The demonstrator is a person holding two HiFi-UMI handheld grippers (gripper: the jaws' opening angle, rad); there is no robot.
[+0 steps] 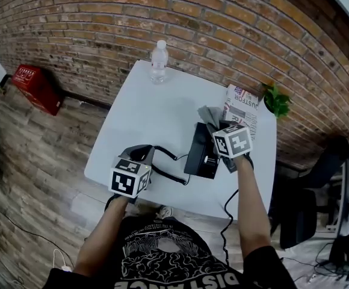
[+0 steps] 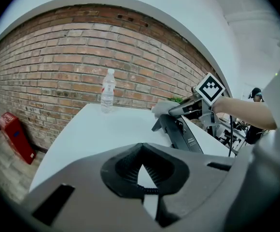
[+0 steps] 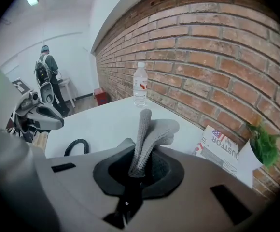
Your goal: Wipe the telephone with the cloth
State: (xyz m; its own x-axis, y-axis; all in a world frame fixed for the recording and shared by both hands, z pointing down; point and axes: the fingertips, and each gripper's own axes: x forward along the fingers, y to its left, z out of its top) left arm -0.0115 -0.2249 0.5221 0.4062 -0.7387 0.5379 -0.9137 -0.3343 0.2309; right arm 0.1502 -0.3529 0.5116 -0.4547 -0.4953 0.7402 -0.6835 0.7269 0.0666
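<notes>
The right gripper (image 3: pixel 133 175) pinches the cloth (image 3: pixel 154 129) tight above the telephone (image 1: pixel 200 152), and the left gripper (image 2: pixel 142 178) waits slightly open, holding nothing, by the handset (image 1: pixel 141 153) at the phone's 9 o'clock, so a hard wipe might push the loose phone along the table (image 1: pixel 156 110).

Both forearms reach up from the frame bottom. Left gripper (image 1: pixel 139 156) sits lower left of centre, jaws narrowed to a wedge gap with the coiled cord (image 2: pixel 147 190) across it; grip unclear. Right gripper (image 1: pixel 218 127) sits right of centre, jaws clamped on the cloth (image 3: pixel 149 134).
</notes>
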